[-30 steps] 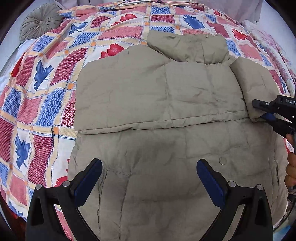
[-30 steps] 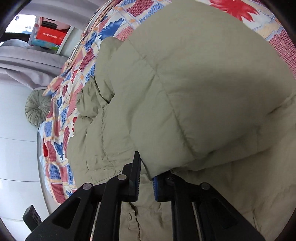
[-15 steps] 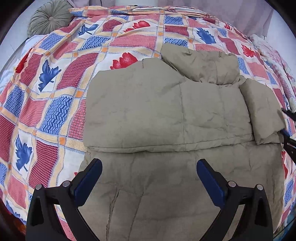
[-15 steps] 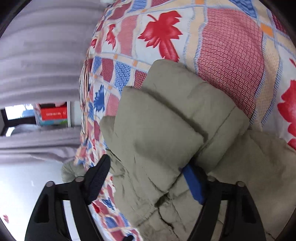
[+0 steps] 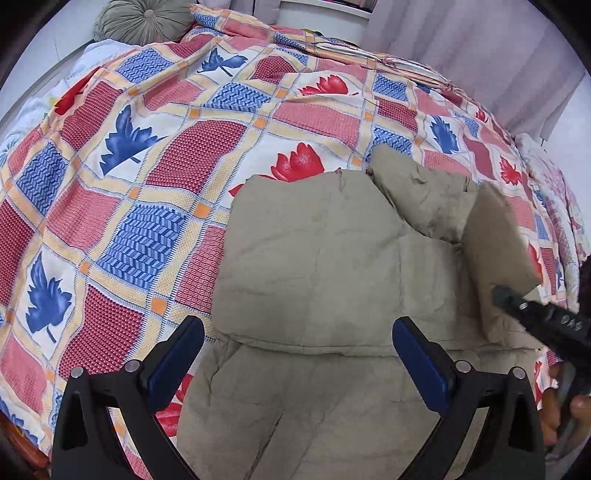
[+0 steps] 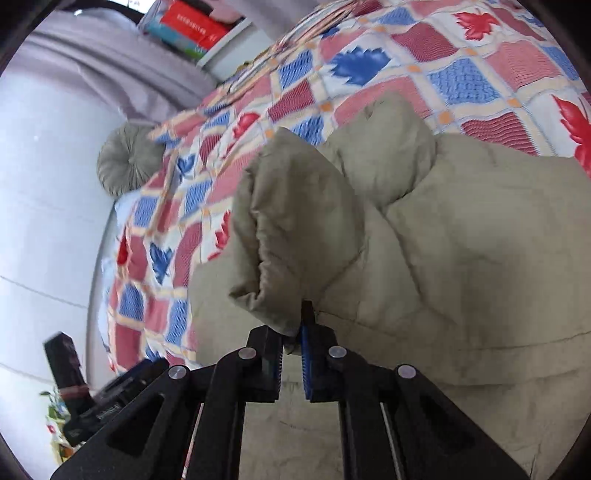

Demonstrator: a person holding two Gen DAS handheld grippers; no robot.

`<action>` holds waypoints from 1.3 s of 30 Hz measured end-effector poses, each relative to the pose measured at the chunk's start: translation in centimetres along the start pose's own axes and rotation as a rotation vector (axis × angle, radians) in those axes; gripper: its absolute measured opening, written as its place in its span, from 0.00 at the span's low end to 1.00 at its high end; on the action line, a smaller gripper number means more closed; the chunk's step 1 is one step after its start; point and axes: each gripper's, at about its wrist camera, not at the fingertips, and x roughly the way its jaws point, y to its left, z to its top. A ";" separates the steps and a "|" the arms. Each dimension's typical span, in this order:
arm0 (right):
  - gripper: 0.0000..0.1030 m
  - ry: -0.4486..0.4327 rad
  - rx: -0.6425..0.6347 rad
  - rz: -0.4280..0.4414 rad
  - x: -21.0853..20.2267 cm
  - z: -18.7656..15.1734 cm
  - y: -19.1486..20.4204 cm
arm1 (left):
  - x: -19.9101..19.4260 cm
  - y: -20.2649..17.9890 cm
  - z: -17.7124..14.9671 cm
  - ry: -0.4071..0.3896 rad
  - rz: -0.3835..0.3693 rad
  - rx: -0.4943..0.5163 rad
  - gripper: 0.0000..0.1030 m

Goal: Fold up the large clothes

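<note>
Khaki padded jacket [image 5: 317,258] lies flat on the bed, its long axis running from the near edge of the left wrist view up toward the far side, with the collar [image 5: 421,199] at the far end pointing toward the curtained wall. One sleeve is folded across the chest, making a broad padded panel with a straight lower seam. The other sleeve [image 6: 295,236] is lifted off the body of the jacket and stands up as a puffy fold (its cuff end hangs down to the jaws).

That cuff is pinched by the right gripper [image 6: 293,343], whose blue pads are pressed nearly together on the fabric edge. In the left wrist view the same gripper [image 5: 517,302] comes in from the right edge, tip against the raised sleeve. The left gripper [image 5: 295,354] hovers over the lower half of the jacket, jaws spread wide, nothing between them.

Under the jacket is a patchwork bedspread [image 5: 147,184] of red and blue blocks with leaf prints. A round grey-green cushion [image 5: 144,20] sits at the far corner, pale curtains [image 5: 461,44] hang behind, and a shelf with a red box [image 6: 195,26] shows in the right wrist view.
</note>
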 end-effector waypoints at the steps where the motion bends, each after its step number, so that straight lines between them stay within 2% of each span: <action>1: 0.09 0.030 -0.019 -0.022 1.0 -0.7 0.5 | 0.0 -0.1 0.0 0.004 -0.028 -0.003 0.99; 7: 0.12 0.134 -0.007 -0.050 4.0 -3.8 -0.1 | 0.8 -2.1 0.1 0.047 -0.177 0.005 0.99; 9: 0.29 0.154 0.012 -0.067 3.9 -4.4 -0.6 | 1.6 -3.1 0.4 0.069 -0.225 -0.003 0.99; 10: 0.50 0.158 0.024 -0.058 3.4 -4.7 -1.2 | 2.1 -3.5 0.5 0.080 -0.232 -0.009 0.99; 11: 0.60 0.157 0.039 -0.036 2.9 -4.8 -1.7 | 2.6 -3.9 0.7 0.092 -0.230 -0.019 0.99; 13: 0.60 0.143 0.076 0.035 1.1 -5.1 -3.1 | 3.5 -4.7 0.9 0.110 -0.247 -0.034 0.99; 17: 0.60 0.079 0.203 0.027 -3.3 -5.4 -8.0 | 5.8 -6.8 1.2 0.146 -0.276 -0.024 0.99; 20: 0.60 0.010 0.379 0.036 -6.2 -5.9 -13.2 | 7.9 -9.0 1.5 0.172 -0.285 0.009 0.99; 22: 0.60 -0.027 0.483 0.020 -7.7 -6.3 -16.5 | 9.5 -10.6 1.7 0.195 -0.296 0.025 0.84; 23: 0.60 -0.043 0.515 0.018 -8.1 -6.4 -17.5 | 10.3 -11.4 1.7 0.211 -0.297 0.031 0.81; 24: 0.60 -0.062 0.546 0.027 -8.6 -6.6 -18.6 | 11.0 -12.1 1.7 0.223 -0.299 0.034 0.69; 25: 0.60 -0.082 0.574 0.044 -8.9 -6.7 -19.6 | 11.7 -12.7 1.8 0.238 -0.304 0.042 0.44; 27: 0.60 -0.111 0.617 0.075 -9.4 -6.7 -20.9 | 12.7 -13.8 1.7 0.281 -0.314 0.052 0.11; 33: 0.60 -0.163 0.658 0.101 -9.7 -5.1 -22.5 | 8.8 -13.4 1.7 0.137 -0.254 0.103 0.11; 36: 0.60 -0.187 0.615 0.080 -9.9 -3.2 -22.0 | 9.1 -11.4 1.0 0.149 -0.183 0.111 0.11; 39: 0.60 -0.195 0.599 0.045 -9.5 -2.0 -22.0 | 10.7 -10.0 0.3 0.186 -0.172 0.080 0.11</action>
